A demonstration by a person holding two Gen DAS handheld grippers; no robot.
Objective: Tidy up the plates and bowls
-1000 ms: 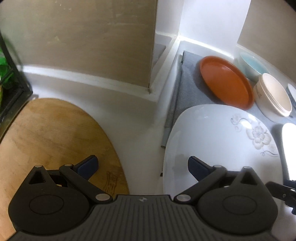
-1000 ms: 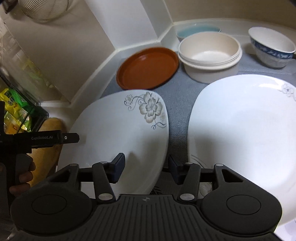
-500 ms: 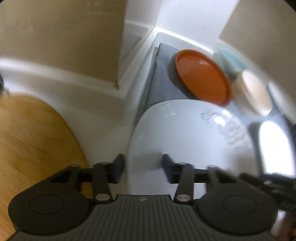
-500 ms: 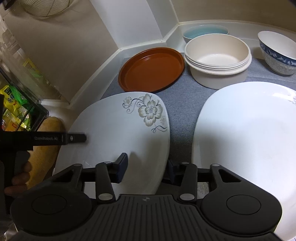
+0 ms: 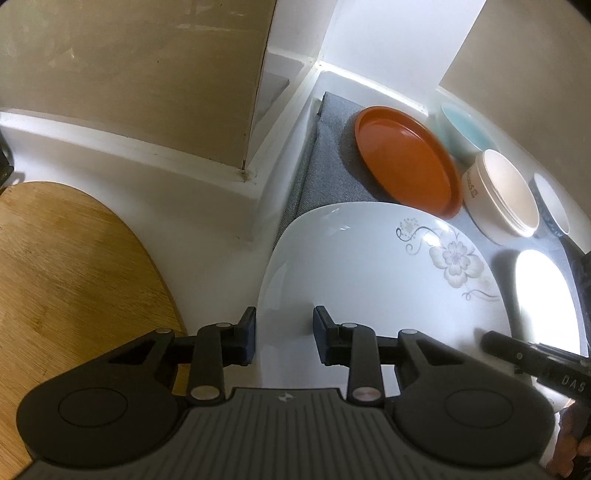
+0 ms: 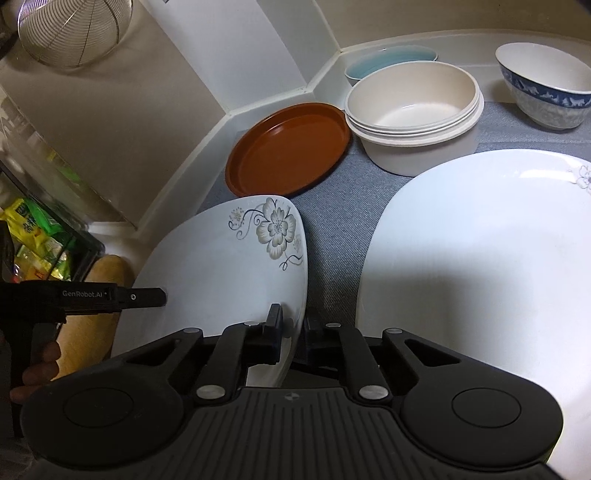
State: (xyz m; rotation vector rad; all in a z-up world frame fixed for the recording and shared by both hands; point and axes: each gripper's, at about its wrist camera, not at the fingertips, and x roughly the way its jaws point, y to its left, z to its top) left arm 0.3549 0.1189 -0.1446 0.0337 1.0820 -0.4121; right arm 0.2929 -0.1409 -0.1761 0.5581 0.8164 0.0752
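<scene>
A white square plate with a flower print (image 5: 369,266) (image 6: 229,266) lies between both grippers, partly on the grey mat. My left gripper (image 5: 283,332) straddles its left rim, jaws partly closed with a gap. My right gripper (image 6: 293,332) is shut on its right rim. A second large white plate (image 6: 480,251) lies to the right. Behind stand an orange plate (image 6: 288,147), stacked cream bowls (image 6: 413,110), a light blue bowl (image 6: 391,61) and a blue-patterned bowl (image 6: 543,88).
A wooden cutting board (image 5: 74,273) lies left of the mat (image 6: 332,266). Beige walls and a white counter corner (image 5: 258,173) close in the back. A rack with green packets (image 6: 37,236) stands at far left; a wire basket (image 6: 74,29) hangs above.
My left gripper moved right to the flower plate's left rim and narrowed. My right gripper closed onto the plate's right rim, and the plate's right edge has tilted up.
</scene>
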